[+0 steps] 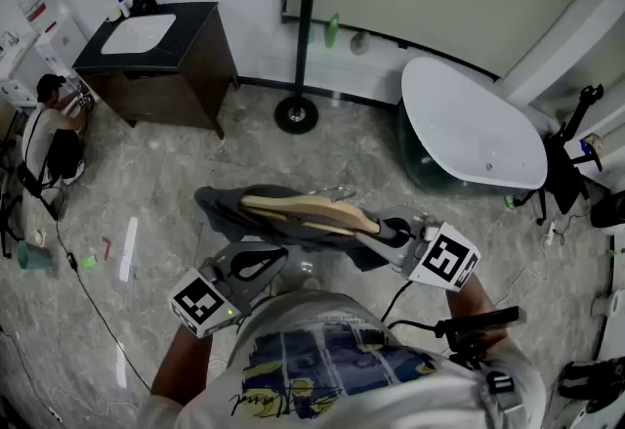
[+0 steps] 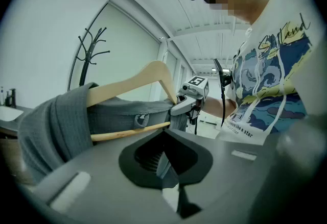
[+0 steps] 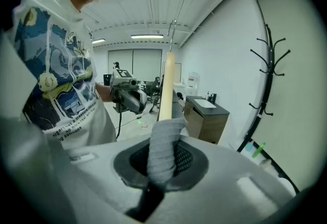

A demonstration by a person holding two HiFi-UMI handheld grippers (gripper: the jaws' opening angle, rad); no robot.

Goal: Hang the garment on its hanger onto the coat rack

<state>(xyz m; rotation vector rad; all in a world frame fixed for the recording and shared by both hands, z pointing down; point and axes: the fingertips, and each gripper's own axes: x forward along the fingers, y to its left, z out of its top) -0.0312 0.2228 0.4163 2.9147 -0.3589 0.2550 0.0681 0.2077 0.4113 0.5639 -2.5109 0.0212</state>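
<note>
A grey garment (image 1: 227, 206) is draped over a wooden hanger (image 1: 308, 212), held level in front of the person's chest. My right gripper (image 1: 391, 232) is shut on the garment at the hanger's right end; in the right gripper view a fold of grey fabric (image 3: 163, 141) fills the jaws of the right gripper (image 3: 162, 167) and the hanger (image 3: 166, 85) rises beyond. My left gripper (image 1: 256, 266) sits under the garment's near side. In the left gripper view the left gripper (image 2: 166, 162) pinches a thin strip of grey cloth below the hanger (image 2: 133, 82). The black coat rack (image 1: 305, 17) stands ahead by the wall.
A dark cabinet with a white sink (image 1: 156, 46) stands at the far left. A white bathtub (image 1: 474, 124) lies to the right of the rack's round base (image 1: 296, 114). A black tripod (image 1: 571, 153) and cables are at the right; a cable and small items lie on the floor at left.
</note>
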